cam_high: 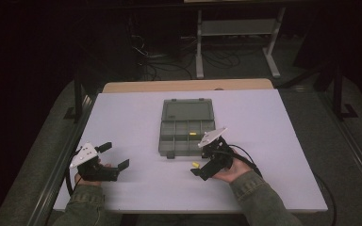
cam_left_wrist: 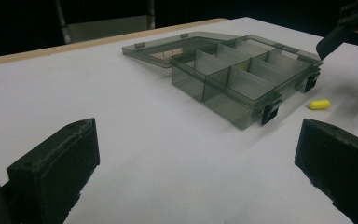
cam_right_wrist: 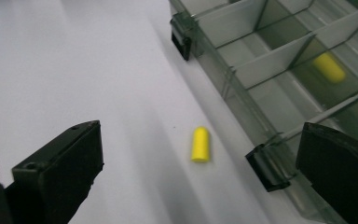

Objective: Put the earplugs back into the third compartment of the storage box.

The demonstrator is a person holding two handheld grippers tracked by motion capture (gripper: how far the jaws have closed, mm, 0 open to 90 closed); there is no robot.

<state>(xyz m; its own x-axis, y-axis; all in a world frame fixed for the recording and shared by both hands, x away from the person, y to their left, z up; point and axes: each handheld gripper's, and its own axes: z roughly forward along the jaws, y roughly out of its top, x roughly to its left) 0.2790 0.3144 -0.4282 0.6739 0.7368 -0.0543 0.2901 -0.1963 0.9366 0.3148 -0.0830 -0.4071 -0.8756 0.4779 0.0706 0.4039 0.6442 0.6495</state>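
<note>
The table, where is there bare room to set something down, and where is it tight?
Bare table runs left of the organizer box, down to the open left gripper. More lies right of the box. It is tight in front of the box, where a yellow earplug lies by the latches with the open right gripper over it.

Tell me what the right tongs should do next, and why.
Probably lower the right tongs over the small yellow foam earplug and close. Their jaws stand open, the plug lies loose on the white table beside the smoky plastic compartment box, which already holds one.

Dark room, white table point(cam_high: 136, 117), cables point(cam_high: 169, 61) on grey floor point(cam_high: 339, 141) behind.
</note>
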